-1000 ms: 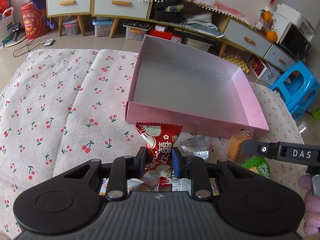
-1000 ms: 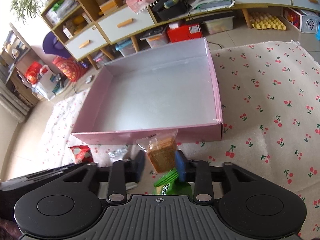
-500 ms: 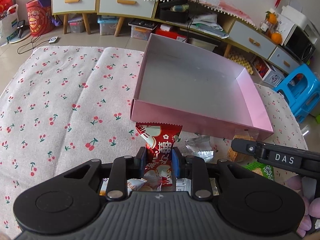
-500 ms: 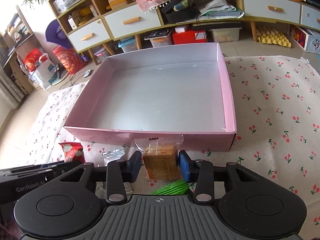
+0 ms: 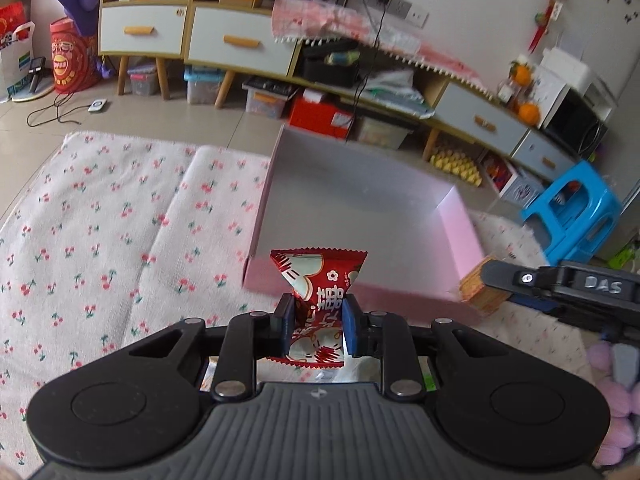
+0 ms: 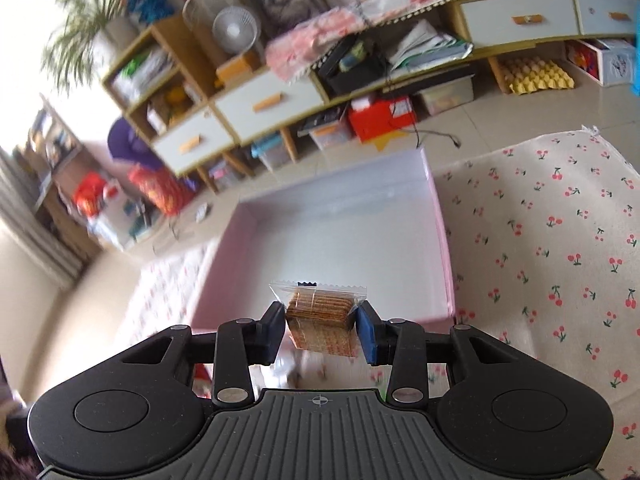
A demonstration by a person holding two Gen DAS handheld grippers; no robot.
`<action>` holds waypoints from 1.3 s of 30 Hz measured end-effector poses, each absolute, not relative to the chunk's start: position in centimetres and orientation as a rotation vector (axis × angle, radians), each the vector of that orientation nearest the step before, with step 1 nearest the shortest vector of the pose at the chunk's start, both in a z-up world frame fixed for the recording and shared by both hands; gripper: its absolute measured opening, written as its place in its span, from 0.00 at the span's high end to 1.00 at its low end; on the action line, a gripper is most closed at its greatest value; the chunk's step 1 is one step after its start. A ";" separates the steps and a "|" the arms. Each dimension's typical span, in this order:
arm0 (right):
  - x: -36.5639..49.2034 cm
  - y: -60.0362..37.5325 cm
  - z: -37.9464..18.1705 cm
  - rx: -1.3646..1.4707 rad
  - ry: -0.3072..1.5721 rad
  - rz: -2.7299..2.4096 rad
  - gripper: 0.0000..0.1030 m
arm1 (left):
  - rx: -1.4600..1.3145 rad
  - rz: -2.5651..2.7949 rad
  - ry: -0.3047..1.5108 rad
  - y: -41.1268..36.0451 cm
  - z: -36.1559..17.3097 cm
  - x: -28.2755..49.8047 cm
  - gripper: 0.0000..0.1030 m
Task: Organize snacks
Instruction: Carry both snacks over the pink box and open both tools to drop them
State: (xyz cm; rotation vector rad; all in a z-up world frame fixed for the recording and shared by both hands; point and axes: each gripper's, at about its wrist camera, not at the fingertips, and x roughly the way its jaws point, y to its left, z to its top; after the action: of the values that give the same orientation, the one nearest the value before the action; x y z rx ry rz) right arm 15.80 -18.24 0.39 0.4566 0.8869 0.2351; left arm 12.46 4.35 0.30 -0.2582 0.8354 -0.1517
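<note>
My left gripper [image 5: 317, 318] is shut on a red and white candy packet [image 5: 318, 280], held in the air in front of the near wall of the pink box [image 5: 460, 236]. My right gripper [image 6: 321, 326] is shut on a clear packet of brown crackers [image 6: 321, 312], lifted above the near edge of the same pink box [image 6: 444, 240]. The box's silver inside shows nothing in it. The right gripper with its crackers [image 5: 478, 290] also shows at the right of the left wrist view.
The box sits on a cherry-print cloth [image 5: 100, 216] that spreads left and right [image 6: 560, 248]. A blue stool [image 5: 572, 216] stands at the far right. Cabinets and storage bins [image 5: 240, 48] line the back wall. Other snack packets lie blurred under the grippers.
Both grippers have risen off the cloth with their packets and tilted up toward the box. The loose snacks below have dropped out of clear view.
</note>
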 end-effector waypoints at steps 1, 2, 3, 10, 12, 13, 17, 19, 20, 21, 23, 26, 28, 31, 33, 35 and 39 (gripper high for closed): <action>16.1 -18.6 0.2 0.476 0.879 0.227 0.64 | -0.267 -0.160 0.824 4.3 0.6 12.6 0.78; 16.4 -19.0 0.0 0.492 0.872 0.217 0.64 | -0.269 -0.166 0.813 4.3 0.8 13.0 0.78; 16.6 -19.3 -0.2 0.508 0.864 0.206 0.64 | -0.264 -0.168 0.800 4.2 1.0 13.4 0.78; 17.7 -21.0 -2.3 0.585 0.860 0.171 0.64 | -0.213 -0.131 0.770 2.8 0.5 17.5 0.78; 17.8 -21.5 -2.8 0.606 0.863 0.154 0.64 | -0.202 -0.129 0.763 2.4 0.1 18.3 0.78; 17.9 -21.7 -3.1 0.619 0.866 0.145 0.64 | -0.197 -0.131 0.761 2.3 -0.2 18.7 0.78; 18.2 -22.4 -3.9 0.631 0.879 0.132 0.63 | -0.167 -0.113 0.777 2.2 -1.4 19.3 0.78; 18.2 -22.6 -4.2 0.628 0.888 0.127 0.63 | -0.149 -0.090 0.807 2.3 -2.1 19.3 0.78; 18.2 -22.7 -4.3 0.627 0.893 0.124 0.63 | -0.147 -0.079 0.824 2.4 -2.3 19.3 0.78; 18.2 -22.7 -4.4 0.628 0.897 0.122 0.63 | -0.152 -0.072 0.846 2.5 -2.6 19.3 0.78; 18.3 -22.8 -4.7 0.627 0.907 0.120 0.63 | -0.175 -0.060 0.891 3.0 -2.9 19.1 0.78; 18.3 -22.7 -4.8 0.623 0.919 0.126 0.63 | -0.200 -0.067 0.910 3.5 -2.6 18.7 0.78; 18.3 -22.5 -4.8 0.611 0.929 0.125 0.63 | -0.203 -0.068 0.928 3.7 -2.3 18.4 0.78; 18.3 -22.4 -4.7 0.608 0.930 0.127 0.63 | -0.206 -0.072 0.958 3.9 -1.9 17.9 0.78; 18.3 -22.3 -4.6 0.612 0.930 0.133 0.63 | -0.208 -0.074 0.979 4.0 -1.9 17.5 0.78; 18.3 -22.3 -4.5 0.609 0.929 0.132 0.62 | -0.217 -0.073 0.995 4.0 -1.8 17.3 0.78; 18.3 -22.0 -4.3 0.593 0.927 0.136 0.61 | -0.223 -0.064 1.030 3.7 -1.9 17.8 0.78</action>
State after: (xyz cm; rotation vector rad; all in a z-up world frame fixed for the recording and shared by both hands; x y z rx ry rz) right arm 18.34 -22.01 -4.28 0.5931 0.9275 0.1356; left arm 17.81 3.72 -1.91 -0.2234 1.0304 -0.0640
